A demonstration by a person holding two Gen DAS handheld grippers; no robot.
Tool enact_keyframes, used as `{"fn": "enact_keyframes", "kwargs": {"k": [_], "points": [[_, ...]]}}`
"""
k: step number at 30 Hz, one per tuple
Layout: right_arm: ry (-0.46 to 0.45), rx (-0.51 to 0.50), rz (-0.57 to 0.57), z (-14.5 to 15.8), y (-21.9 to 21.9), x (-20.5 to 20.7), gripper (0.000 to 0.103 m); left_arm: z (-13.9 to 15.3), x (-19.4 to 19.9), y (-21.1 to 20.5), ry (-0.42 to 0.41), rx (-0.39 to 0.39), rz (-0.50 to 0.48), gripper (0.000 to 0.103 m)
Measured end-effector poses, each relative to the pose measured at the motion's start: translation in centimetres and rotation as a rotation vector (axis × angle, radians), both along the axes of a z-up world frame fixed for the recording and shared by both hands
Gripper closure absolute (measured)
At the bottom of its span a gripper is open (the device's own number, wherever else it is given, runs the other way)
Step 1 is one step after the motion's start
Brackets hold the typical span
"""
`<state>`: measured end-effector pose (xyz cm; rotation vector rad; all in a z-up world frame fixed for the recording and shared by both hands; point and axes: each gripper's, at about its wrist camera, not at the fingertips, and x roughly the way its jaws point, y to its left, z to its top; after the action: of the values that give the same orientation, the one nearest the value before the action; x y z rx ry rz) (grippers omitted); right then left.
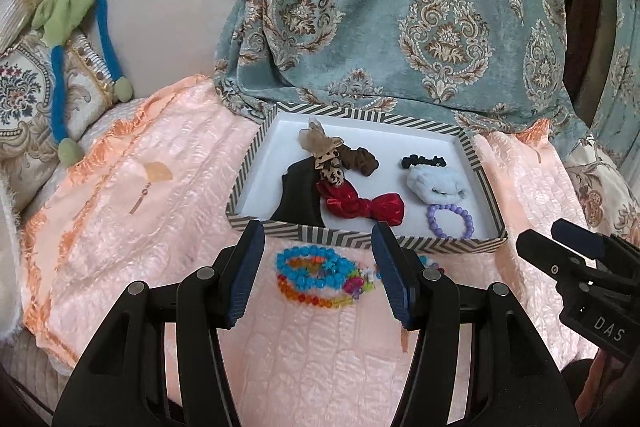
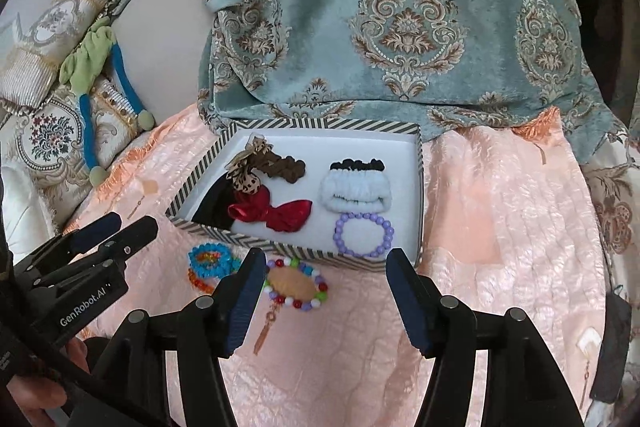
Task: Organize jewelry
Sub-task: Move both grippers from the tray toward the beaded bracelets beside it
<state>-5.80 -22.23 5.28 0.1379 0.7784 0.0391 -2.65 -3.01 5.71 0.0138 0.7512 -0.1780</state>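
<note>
A striped box (image 1: 332,235) (image 2: 256,250) with a white inside holds a red bow (image 1: 360,205) (image 2: 276,213), a purple bead bracelet (image 1: 450,221) (image 2: 363,233), a pale blue scrunchie (image 1: 434,183) (image 2: 354,189), a brown scrunchie (image 1: 360,159) and a black cloth piece (image 1: 298,193). In front of it on the peach blanket lie blue and orange bead bracelets (image 1: 316,277) (image 2: 210,263) and a multicoloured bead bracelet with a fan earring (image 2: 296,287). My left gripper (image 1: 318,275) is open and empty above the blue bracelets. My right gripper (image 2: 326,301) is open and empty beside the multicoloured bracelet.
A teal patterned cloth (image 1: 400,7) hangs behind the box. Embroidered cushions (image 1: 24,99) and a green and blue soft toy (image 1: 76,39) lie at the left. A fan earring (image 1: 154,179) rests on the blanket left of the box; another (image 2: 588,351) lies at the far right.
</note>
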Motion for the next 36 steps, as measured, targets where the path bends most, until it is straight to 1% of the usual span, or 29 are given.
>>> {"fn": "enact_keyframes", "kwargs": {"k": [6,17,22,33,36], "points": [[0.004,0.016,-0.012,0.0,0.0,-1.1,0.043,0.0,-1.1,0.4,-0.002,-0.004,0.01,0.047],[-0.001,0.007,-0.01,0.5,0.5,-2.4,0.042,0.4,-2.5,0.6,-0.014,-0.002,0.011,0.047],[-0.001,-0.005,-0.005,0.5,0.9,-2.9,0.039,0.5,-3.0,0.5,-0.018,0.005,0.008,0.047],[0.002,0.0,-0.002,0.6,0.6,-3.1,0.039,0.4,-3.2,0.8,-0.01,0.007,0.006,0.047],[0.007,0.0,0.0,0.3,0.5,-3.0,0.039,0.2,-3.0,1.2,0.01,-0.01,0.001,0.047]]}}
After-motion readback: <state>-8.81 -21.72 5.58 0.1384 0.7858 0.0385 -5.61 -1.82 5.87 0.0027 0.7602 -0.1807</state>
